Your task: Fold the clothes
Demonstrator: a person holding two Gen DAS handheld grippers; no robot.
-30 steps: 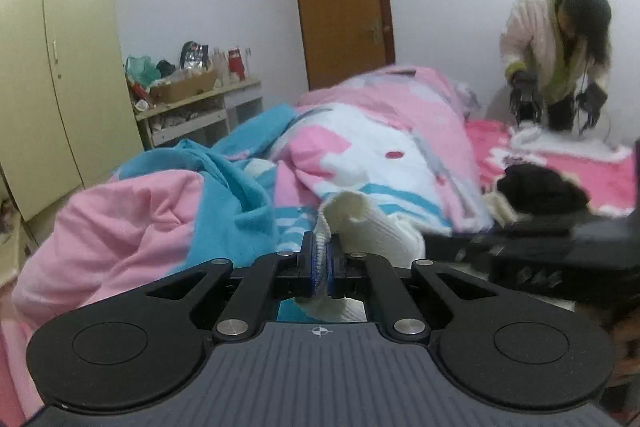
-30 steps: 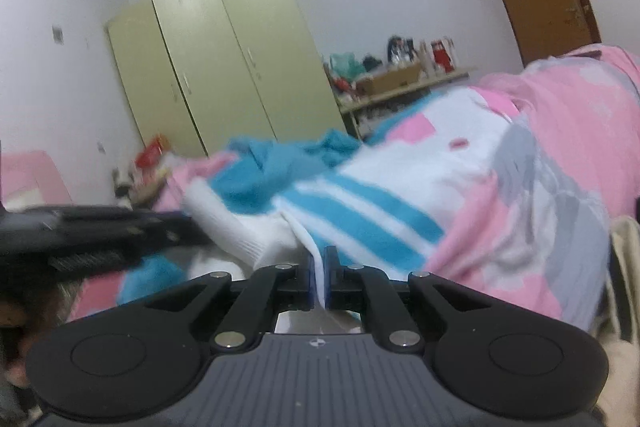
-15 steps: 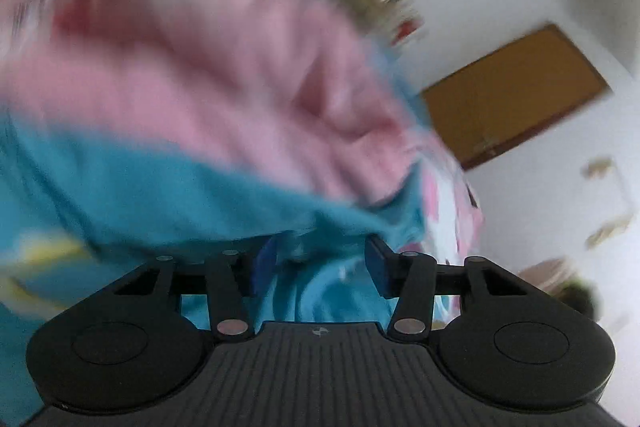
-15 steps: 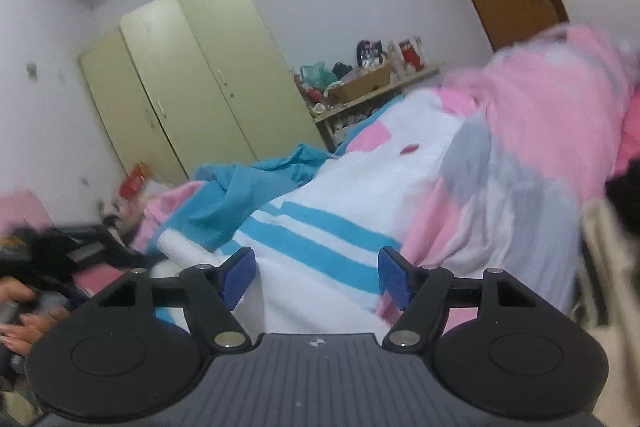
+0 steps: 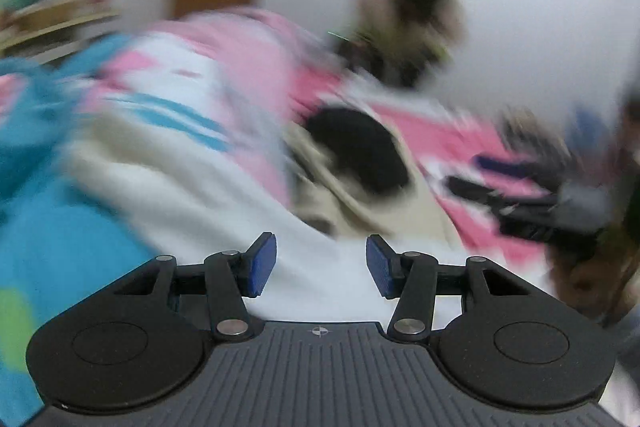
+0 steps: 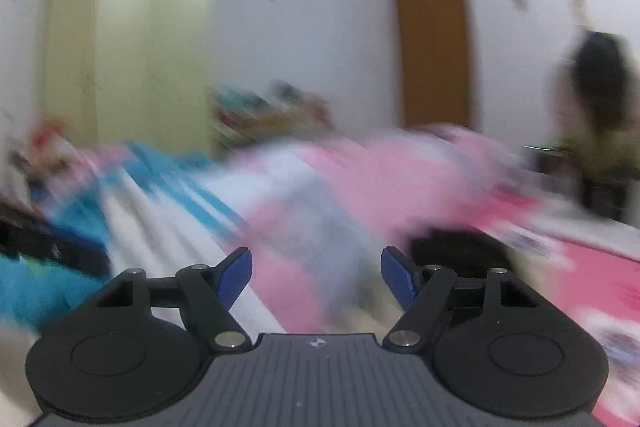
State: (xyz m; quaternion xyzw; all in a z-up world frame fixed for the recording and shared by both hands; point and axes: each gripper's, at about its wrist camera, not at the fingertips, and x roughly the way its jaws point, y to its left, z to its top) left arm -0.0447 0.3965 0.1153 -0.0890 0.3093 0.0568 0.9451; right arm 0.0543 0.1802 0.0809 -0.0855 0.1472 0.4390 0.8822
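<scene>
Left gripper [image 5: 321, 269] released above white garment [image 5: 224, 203], nothing clamped; right gripper [image 6: 316, 277] jaws opening, empty, over bed [image 6: 600, 275].

Brown wooden door [image 6: 434, 43] in the white wall, pale green wardrobe [image 6: 128, 59] far left of the door, cluttered shelf [image 6: 268, 111] between them, blurred person [image 6: 596, 115] right of the door

Left gripper [image 5: 321, 267]: matt black plastic links, bright metal pivot pins, ribbed blue pads [image 5: 261, 264]. White garment [image 5: 224, 203] is soft matt cloth. Pink quilt [image 6: 384, 183] matt fabric. Door [image 6: 434, 43] brown wood, dull. Wardrobe [image 6: 132, 59] smooth pale-green panels.
</scene>
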